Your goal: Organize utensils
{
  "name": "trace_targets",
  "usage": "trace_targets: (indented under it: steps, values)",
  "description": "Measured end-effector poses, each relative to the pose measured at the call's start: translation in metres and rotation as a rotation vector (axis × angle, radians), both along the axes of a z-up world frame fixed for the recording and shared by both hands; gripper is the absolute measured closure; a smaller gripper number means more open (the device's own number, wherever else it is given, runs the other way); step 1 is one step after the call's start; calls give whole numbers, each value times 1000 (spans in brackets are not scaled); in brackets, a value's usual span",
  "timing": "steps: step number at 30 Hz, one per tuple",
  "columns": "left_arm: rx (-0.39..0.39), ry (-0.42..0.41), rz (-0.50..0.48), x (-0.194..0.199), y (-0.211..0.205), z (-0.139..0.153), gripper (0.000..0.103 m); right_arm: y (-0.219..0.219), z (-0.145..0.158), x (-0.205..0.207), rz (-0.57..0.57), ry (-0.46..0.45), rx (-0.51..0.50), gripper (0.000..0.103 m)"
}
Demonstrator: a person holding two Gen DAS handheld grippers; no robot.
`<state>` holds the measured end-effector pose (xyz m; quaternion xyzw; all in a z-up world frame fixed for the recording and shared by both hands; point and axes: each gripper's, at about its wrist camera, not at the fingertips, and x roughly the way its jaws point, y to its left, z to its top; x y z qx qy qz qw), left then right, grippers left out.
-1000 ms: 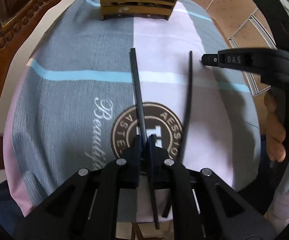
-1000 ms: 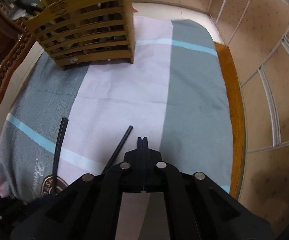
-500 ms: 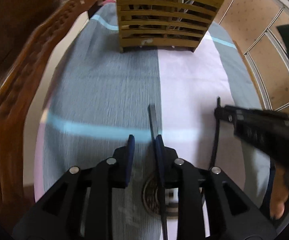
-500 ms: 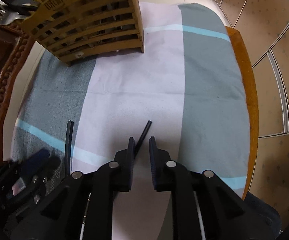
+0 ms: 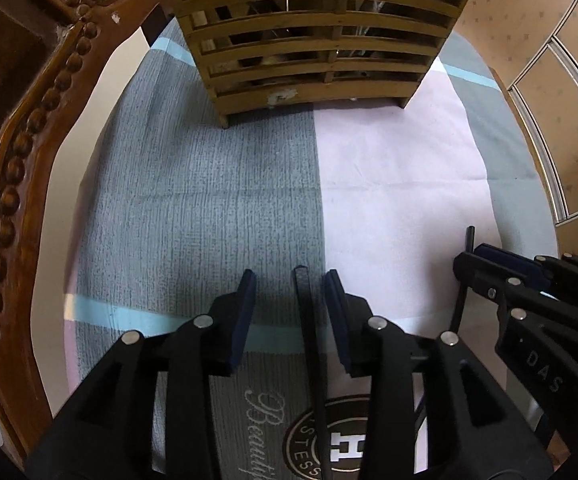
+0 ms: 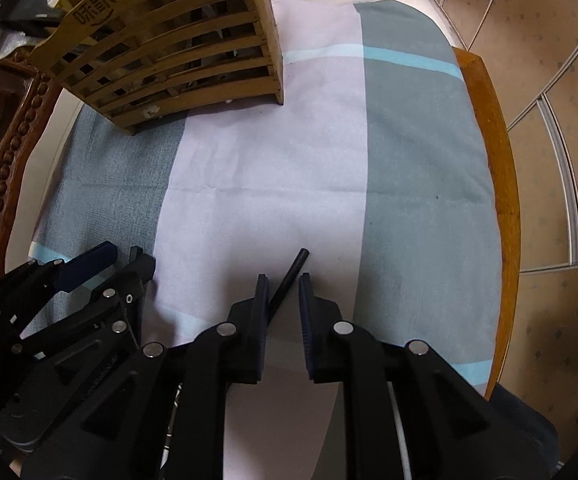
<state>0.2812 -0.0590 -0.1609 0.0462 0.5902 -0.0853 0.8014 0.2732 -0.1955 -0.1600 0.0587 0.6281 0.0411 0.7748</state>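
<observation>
Black chopsticks lie on the striped cloth (image 5: 217,200): one chopstick (image 5: 307,320) between the left gripper's (image 5: 291,280) just-widened jaws, another (image 6: 289,282) between the right gripper's (image 6: 283,282) narrowly parted, just-opened jaws, untouched. Bamboo holder (image 5: 321,32) stands at top.

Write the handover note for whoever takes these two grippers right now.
Left gripper: jaws have just been opening; one black chopstick lies between them on the cloth, not gripped.
Right gripper: jaws apart, the other chopstick between them, close to its left pad, apparently not clamped.
Wooden holder stands at the far end of the cloth, some utensils already inside.
Done: nothing with these two sticks.
Left: grip each chopstick and put it in the holder.
</observation>
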Motion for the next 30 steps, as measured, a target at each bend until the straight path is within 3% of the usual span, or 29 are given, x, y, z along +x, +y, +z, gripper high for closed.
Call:
trace_targets:
  steps: [6, 12, 15, 16, 19, 25, 30]
  values:
    - [0, -14, -2, -9, -5, 1, 67, -2, 4, -9, -10, 16, 33, 78]
    - [-4, -18, -6, -13, -6, 3, 71, 9, 4, -6, 2, 3, 0, 74]
    - [-11, -21, -3, -15, -3, 4, 87, 16, 5, -7, 26, -24, -32, 81]
    - [-28, -15, 4, -16, -1, 5, 94, 17, 5, -6, 31, -36, -47, 90]
    - [-49, -13, 18, -20, 5, 4, 94, 20, 5, -5, 63, -41, -26, 91]
    - [-112, -36, 127, -47, 20, 4, 94, 44, 7, -15, 225, -74, -161, 90]
    - [-89, -90, 134, -70, 18, 4, 94, 53, 6, -26, 298, -79, -245, 90]
